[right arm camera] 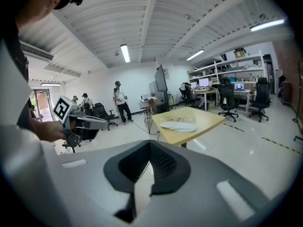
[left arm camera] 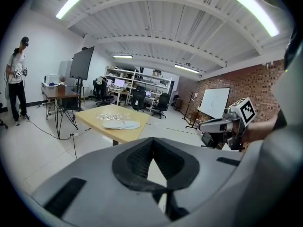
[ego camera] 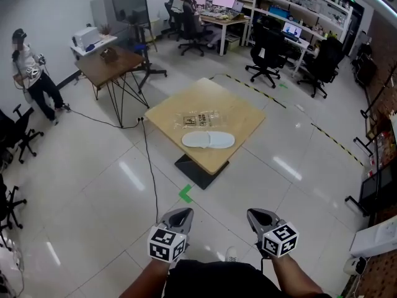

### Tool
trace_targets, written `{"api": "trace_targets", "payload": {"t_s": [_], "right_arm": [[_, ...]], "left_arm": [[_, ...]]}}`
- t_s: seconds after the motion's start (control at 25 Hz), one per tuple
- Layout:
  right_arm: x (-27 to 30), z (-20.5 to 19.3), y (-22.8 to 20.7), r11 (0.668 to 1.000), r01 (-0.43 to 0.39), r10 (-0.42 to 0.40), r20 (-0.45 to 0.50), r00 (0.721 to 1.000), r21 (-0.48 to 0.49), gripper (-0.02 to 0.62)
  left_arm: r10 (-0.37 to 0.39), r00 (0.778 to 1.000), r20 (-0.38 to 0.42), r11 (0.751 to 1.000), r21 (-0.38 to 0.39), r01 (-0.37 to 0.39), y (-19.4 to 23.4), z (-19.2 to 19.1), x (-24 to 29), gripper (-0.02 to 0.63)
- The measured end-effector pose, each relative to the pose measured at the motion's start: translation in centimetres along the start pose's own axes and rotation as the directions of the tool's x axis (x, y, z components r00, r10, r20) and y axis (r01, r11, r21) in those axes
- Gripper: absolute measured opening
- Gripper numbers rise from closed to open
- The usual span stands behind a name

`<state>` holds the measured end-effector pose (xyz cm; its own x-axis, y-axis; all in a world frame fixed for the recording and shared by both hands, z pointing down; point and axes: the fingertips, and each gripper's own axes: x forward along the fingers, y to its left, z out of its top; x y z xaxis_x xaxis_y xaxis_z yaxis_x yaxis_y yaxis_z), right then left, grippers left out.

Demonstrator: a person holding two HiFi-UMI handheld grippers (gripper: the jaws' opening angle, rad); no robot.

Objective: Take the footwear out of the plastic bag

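Far left, by the white wall: a standing person in a light top and dark trousers. Right of them is a dark brown table on thin black legs, with a tall dark screen on a stand behind it. A thin black cable runs over the glossy pale floor past the middle table.

Centre: a light wooden square worktop on a black base, set cornerwise to the head view. A clear plastic bag with dark print lies flat and crumpled on it. A pair of flat white slippers lies outside the bag, just beside its near edge. The two are side by side on the bare wood, towards the worktop's near corner. A green tape mark sits on the floor just short of the base.

Bottom of the head view, well apart from the worktop: the grey left hand-held gripper. Its own view shows the dark ribbed pads pressed together at the tips, with nothing between them. The right hand-held gripper is beside it at about the same height, jaws likewise pressed together and empty. Both point towards the worktop.

Right and far: black office chairs, with desks and white shelving along the back. A line of yellow-and-black floor tape runs diagonally past the worktop.
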<state>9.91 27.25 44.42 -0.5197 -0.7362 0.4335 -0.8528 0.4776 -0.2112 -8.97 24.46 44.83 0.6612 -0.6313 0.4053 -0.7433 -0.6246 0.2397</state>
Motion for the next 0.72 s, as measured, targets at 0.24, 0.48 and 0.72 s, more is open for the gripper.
{"api": "trace_targets", "payload": {"t_s": [0.24, 0.48, 0.72], "right_arm": [[-0.2, -0.4, -1.6, 0.999, -0.034, 0.034, -0.012, 0.999, 0.005, 0.000], [-0.3, -1.2, -1.8, 0.998, -0.045, 0.045, -0.002, 0.999, 0.045, 0.000], [-0.3, -2.2, -1.3, 0.996, -0.050, 0.050, 0.004, 0.999, 0.069, 0.000]], "left_arm": [[-0.001, 1.000, 0.030, 1.000, 0.006, 0.001, -1.3, 0.5, 0.7, 0.008], [0.017, 0.999, -0.034, 1.000, 0.020, -0.016, -1.4, -0.6, 0.5, 0.008], [0.029, 0.998, -0.050, 0.999, 0.036, -0.027, -1.0, -0.9, 0.2, 0.008]]}}
